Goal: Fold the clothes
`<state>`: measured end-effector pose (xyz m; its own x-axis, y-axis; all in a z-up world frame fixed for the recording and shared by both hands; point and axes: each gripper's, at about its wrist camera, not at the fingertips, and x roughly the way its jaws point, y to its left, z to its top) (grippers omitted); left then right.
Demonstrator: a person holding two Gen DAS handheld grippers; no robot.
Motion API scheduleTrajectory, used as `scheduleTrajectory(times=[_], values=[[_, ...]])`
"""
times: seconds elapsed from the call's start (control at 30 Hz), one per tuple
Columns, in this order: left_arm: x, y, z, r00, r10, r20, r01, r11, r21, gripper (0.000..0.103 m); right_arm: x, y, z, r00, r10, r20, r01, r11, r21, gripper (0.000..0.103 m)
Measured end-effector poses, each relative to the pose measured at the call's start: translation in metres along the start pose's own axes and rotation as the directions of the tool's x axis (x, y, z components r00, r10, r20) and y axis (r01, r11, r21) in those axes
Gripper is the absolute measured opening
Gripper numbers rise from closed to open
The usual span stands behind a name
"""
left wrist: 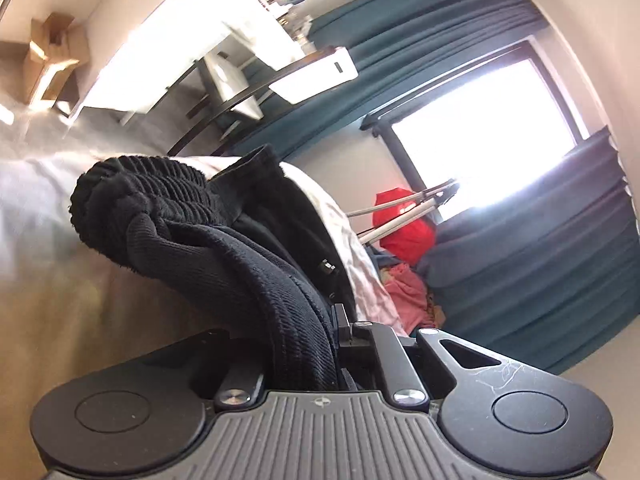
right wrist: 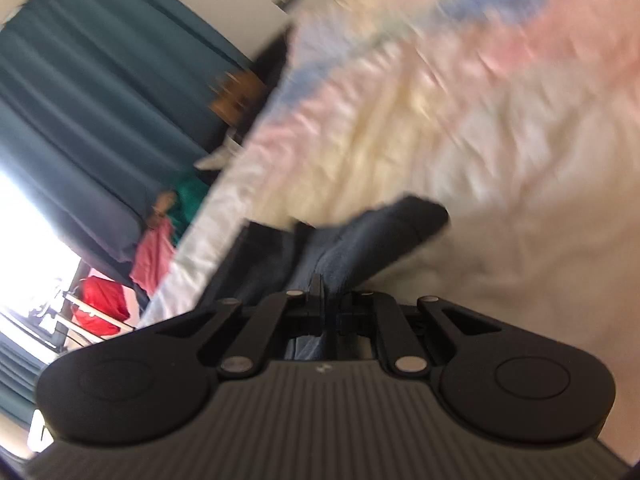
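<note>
Black ribbed knit, that's what the left hand-held gripper (left wrist: 334, 336) is clamped on: a dark garment (left wrist: 192, 224) bunched up and rising from the jaws toward the middle left of the frame, covering most of the fingers. The right hand-held gripper (right wrist: 326, 300) is pinched together on a dark blue cloth (right wrist: 360, 240) that trails toward frame centre, though that view is pretty blurry. Both pieces lie over a bed with a pale crumpled sheet (right wrist: 500, 160). Room-wise: teal curtains (left wrist: 540, 240) around a blown-out bright window (left wrist: 480, 120), a cardboard box (left wrist: 48, 56) at upper left, and something red (left wrist: 404, 228) next to pink fabric (left wrist: 408, 292) past the bed edge.
</note>
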<state>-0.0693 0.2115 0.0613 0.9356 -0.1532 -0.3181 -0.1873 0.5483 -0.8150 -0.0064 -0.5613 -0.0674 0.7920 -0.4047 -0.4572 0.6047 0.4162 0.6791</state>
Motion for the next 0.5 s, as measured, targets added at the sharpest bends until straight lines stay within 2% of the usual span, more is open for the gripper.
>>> scheduleTrajectory(times=[0.07,0.17,0.23,0.37,0.43,0.5], values=[[0.024,-0.018,0.015,1.000,0.002,-0.010,-0.003,1.000,-0.017,0.009,0.005,0.030,0.011,0.999,0.022,0.026,-0.021,0.999,-0.033,0.007],[0.071,-0.045,0.042,0.999,0.014,-0.040,-0.016,0.998,-0.054,0.009,0.041,0.077,0.033,0.999,0.032,0.008,-0.031,0.998,-0.062,0.007],[0.107,-0.069,0.060,0.998,0.042,-0.048,-0.044,0.998,-0.036,0.009,0.072,0.114,0.038,1.000,0.017,0.019,-0.015,0.992,-0.128,0.007],[0.223,-0.092,0.086,0.988,0.134,-0.076,-0.135,0.991,-0.008,0.011,0.152,0.175,0.038,0.999,-0.037,0.025,0.042,0.973,-0.225,0.007],[0.281,-0.094,0.092,0.976,0.195,-0.094,-0.194,0.981,0.022,0.011,0.195,0.195,0.030,0.997,-0.068,0.025,0.072,0.961,-0.266,0.007],[0.342,-0.090,0.089,0.959,0.269,-0.093,-0.259,0.961,0.099,0.011,0.234,0.206,0.018,0.995,-0.099,0.018,0.100,0.946,-0.307,0.007]])
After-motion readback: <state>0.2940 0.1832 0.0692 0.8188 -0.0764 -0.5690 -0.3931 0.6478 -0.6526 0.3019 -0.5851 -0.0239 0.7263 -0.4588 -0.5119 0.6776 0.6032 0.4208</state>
